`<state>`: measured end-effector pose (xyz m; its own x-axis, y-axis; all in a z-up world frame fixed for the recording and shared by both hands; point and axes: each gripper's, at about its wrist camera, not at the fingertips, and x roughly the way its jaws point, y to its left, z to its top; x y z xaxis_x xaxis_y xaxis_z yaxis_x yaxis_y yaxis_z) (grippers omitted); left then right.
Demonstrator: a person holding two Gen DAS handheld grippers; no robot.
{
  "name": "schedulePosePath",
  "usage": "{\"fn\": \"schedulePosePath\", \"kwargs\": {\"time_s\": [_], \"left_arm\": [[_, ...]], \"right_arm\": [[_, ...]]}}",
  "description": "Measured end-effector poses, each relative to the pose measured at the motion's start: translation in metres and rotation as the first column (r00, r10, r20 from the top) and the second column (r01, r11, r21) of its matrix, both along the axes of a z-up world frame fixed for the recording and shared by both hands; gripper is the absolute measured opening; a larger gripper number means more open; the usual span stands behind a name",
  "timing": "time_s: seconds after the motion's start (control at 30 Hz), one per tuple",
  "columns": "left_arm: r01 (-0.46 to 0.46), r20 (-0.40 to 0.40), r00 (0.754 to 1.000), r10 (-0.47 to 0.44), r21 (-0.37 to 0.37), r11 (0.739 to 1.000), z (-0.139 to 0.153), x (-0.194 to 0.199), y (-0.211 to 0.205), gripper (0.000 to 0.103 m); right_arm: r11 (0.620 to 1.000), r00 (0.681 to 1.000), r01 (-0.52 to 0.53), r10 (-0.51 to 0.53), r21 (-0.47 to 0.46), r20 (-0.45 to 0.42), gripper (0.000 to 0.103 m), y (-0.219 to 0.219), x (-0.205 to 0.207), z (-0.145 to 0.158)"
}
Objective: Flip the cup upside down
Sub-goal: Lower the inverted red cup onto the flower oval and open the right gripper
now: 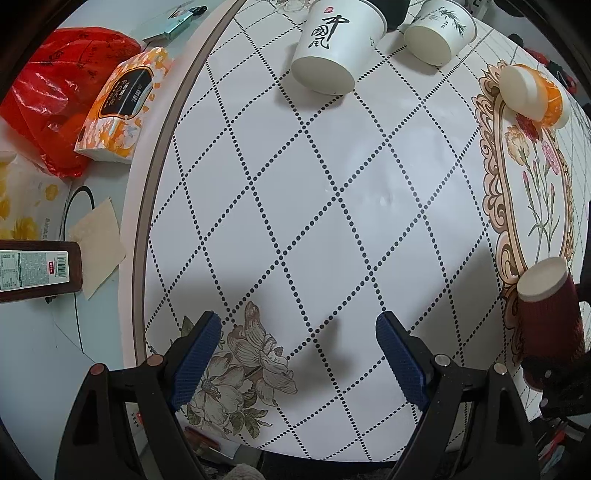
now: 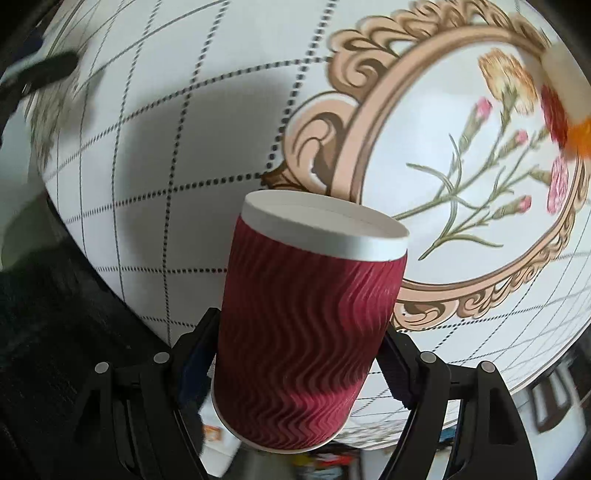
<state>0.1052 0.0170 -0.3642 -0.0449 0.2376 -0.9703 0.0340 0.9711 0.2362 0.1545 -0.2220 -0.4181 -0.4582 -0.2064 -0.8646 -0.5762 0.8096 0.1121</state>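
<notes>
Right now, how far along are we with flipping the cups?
Done: three cups sit base-up on the table: the calligraphy cup, the bamboo-print cup and the orange cup. In hand: the right hand-held gripper grips the red ripple cup, base toward the camera, above the table. Left: set it down. The left hand-held gripper is open.
</notes>
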Motion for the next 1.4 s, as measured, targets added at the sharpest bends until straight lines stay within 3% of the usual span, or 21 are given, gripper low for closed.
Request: {"fn": "schedulePosePath", "kwargs": {"time_s": [0.27, 0.47, 0.7, 0.87, 0.93, 1.0, 1.2, 1.4], "left_arm": [[0.014, -0.003, 1.000, -0.014, 0.003, 1.000, 0.000, -0.003, -0.006, 0.086], [0.026, 0.005, 1.000, -0.026, -0.014, 1.000, 0.003, -0.002, -0.019, 0.086], [0.043, 0.000, 0.999, -0.043, -0.045, 0.998, 0.000, 0.003, -0.034, 0.086], [0.062, -0.009, 0.998, -0.063, -0.078, 0.995, -0.006, 0.005, -0.046, 0.086], [0.069, -0.012, 0.997, -0.070, -0.088, 0.994, -0.008, 0.006, -0.050, 0.086], [0.082, -0.016, 0.996, -0.084, -0.090, 0.993, -0.010, 0.004, -0.056, 0.086], [0.111, -0.019, 0.993, -0.114, -0.096, 0.989, -0.010, 0.003, -0.071, 0.086], [0.110, -0.027, 0.993, -0.114, -0.111, 0.988, -0.004, 0.006, -0.082, 0.086]], "right_arm": [[0.995, 0.995, 0.099, -0.100, -0.007, -0.007, 0.083, -0.019, 0.013, -0.008], [0.979, 0.979, 0.203, -0.203, 0.004, -0.016, 0.090, -0.037, 0.056, -0.013], [0.960, 0.960, 0.281, -0.281, 0.009, 0.005, 0.090, -0.046, 0.088, 0.016], [0.935, 0.935, 0.355, -0.355, 0.013, 0.017, 0.090, -0.060, 0.112, 0.014], [0.925, 0.925, 0.378, -0.379, 0.023, 0.017, 0.087, -0.065, 0.113, 0.024], [0.918, 0.918, 0.395, -0.396, 0.033, 0.023, 0.072, -0.062, 0.113, 0.021], [0.901, 0.900, 0.424, -0.431, 0.093, 0.071, 0.072, -0.075, 0.110, 0.032], [0.854, 0.841, 0.478, -0.512, 0.206, 0.173, 0.071, -0.100, 0.096, 0.070]]}}
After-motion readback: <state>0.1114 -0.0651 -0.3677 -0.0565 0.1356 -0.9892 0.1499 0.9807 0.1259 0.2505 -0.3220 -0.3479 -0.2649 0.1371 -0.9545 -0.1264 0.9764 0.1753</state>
